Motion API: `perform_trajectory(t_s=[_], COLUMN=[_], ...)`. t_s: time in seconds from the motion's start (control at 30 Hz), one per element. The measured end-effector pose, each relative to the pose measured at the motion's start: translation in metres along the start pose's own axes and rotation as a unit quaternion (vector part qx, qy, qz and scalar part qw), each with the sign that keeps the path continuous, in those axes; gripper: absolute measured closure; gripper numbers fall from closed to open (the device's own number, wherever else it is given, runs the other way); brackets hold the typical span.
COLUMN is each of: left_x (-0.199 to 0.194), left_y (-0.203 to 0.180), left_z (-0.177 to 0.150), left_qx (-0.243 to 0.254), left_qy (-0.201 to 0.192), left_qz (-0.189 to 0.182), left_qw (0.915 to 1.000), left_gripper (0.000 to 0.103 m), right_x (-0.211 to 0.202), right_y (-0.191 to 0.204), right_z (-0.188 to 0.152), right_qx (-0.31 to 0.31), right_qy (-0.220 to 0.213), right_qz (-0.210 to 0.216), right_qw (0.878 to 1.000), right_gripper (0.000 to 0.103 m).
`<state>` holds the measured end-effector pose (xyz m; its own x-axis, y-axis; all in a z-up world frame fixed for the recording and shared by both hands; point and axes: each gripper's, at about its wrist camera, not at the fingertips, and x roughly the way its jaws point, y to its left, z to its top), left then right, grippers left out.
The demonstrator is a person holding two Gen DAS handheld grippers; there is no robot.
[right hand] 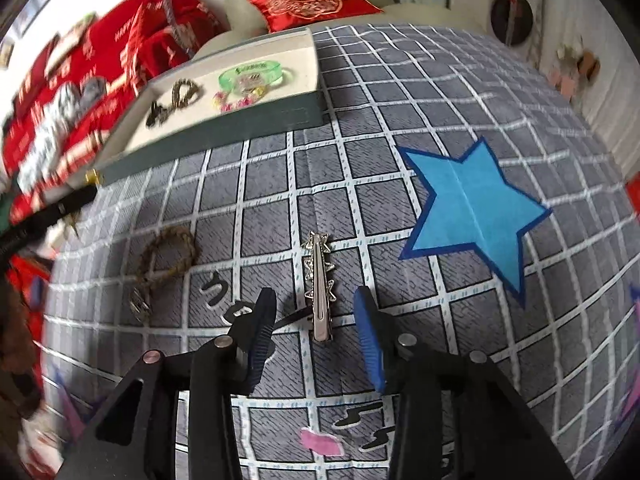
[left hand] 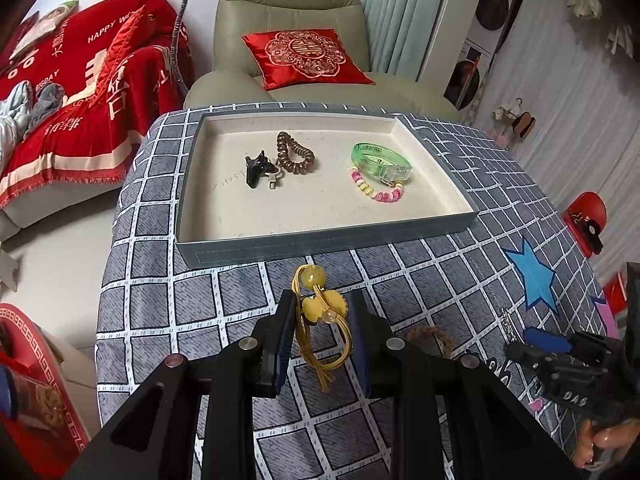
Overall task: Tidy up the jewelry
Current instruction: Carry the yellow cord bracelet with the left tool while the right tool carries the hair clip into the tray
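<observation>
My left gripper (left hand: 322, 312) is shut on a yellow hair tie (left hand: 320, 308) with amber beads; its cords hang down between the fingers above the checked cloth, just in front of the tray. The grey-blue tray (left hand: 320, 246) holds a black claw clip (left hand: 256, 166), a brown spiral hair tie (left hand: 294, 154), a green bangle (left hand: 380, 158) and a pink bead bracelet (left hand: 378, 192). My right gripper (right hand: 316, 312) points down at a silver star hair clip (right hand: 320, 288) lying on the cloth. The clip sits between its open jaws, and neither pad touches it.
A brown braided bracelet (right hand: 168, 256) lies on the cloth left of the clip. A blue paper star (right hand: 472, 208) lies to its right. The tray (right hand: 224, 136) stands at the table's far side. Behind it are a green armchair (left hand: 288, 12) with a red cushion and a red throw (left hand: 80, 92).
</observation>
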<state>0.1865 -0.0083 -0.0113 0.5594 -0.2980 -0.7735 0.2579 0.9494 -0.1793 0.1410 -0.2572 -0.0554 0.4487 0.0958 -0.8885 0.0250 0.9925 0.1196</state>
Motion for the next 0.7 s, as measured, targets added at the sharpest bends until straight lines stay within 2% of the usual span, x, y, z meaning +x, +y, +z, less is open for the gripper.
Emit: perform_trajectory(t_s=[0.03, 0.1, 0.3, 0.53, 0.7], left_x=[-0.001, -0.003, -0.015, -0.022, -0.022], left_y=[0.000, 0.000, 0.003, 0.012, 0.020], left_z=[0.000, 0.000, 0.013, 0.046, 0.075], left_qx=[0.000, 0.000, 0.000, -0.001, 0.000], left_qy=[-0.001, -0.001, -0.011, -0.033, -0.046], left_qz=[0.000, -0.001, -0.002, 0.011, 0.024], left_qw=[1.0000, 1.0000, 0.9999, 0.9994, 0.9986], left_gripper=[0.060, 0.060, 0.060, 0.060, 0.060], right_x=[0.000, 0.001, -0.018, -0.044, -0.044], right_y=[0.004, 0.007, 0.008, 0.018, 0.024], right_z=[-0.001, -0.001, 0.014, 0.066, 0.101], right_qx=[-0.012, -0.017, -0.014, -0.021, -0.013], right_qy=[0.000, 0.001, -0.028, -0.071, -0.087], right_qz=[-0.012, -0.014, 0.024, 0.068, 0.096], right_qw=[1.000, 1.000, 0.999, 0.995, 0.991], right_gripper=[0.089, 0.091, 0.091, 0.092, 0.092])
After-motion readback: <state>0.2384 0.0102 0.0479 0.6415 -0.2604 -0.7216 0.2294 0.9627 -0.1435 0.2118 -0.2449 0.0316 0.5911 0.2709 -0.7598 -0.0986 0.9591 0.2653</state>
